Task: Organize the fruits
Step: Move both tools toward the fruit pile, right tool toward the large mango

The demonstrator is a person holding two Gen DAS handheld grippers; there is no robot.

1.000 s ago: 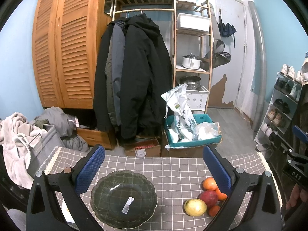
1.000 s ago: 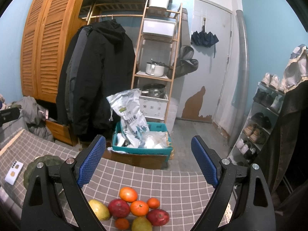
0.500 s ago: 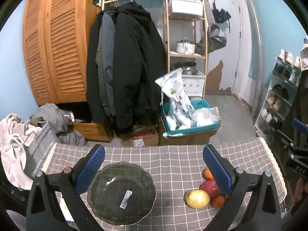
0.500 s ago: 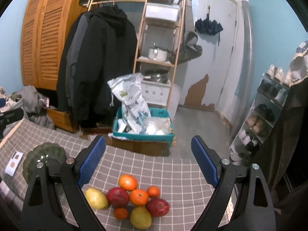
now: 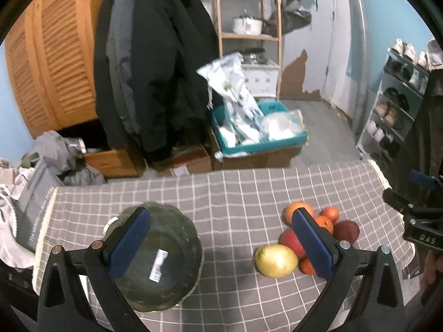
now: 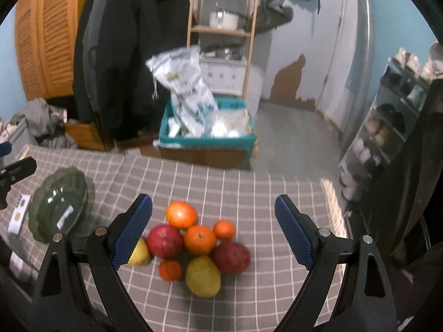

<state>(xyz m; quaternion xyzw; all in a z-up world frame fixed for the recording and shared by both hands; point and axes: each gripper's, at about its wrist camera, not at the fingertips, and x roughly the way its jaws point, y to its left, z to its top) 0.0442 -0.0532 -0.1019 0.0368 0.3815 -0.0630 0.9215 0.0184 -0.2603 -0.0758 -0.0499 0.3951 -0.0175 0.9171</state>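
2 sets of tongs, both wide open and empty: right tongs (image 6: pixel 213 233) over the fruit pile (image 6: pixel 193 246), left tongs (image 5: pixel 221 242) between bowl (image 5: pixel 177 271) and fruit.

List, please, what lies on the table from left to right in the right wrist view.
White card → green glass bowl → yellow fruit behind the left finger → red apple → orange → darker red apple.

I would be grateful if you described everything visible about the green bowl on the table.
The green bowl is dark, glassy-looking and round with a scalloped rim. It sits upright and empty on the grey checked tablecloth, apart from the fruit pile. A white sticker lies inside it. No gripper touches it.
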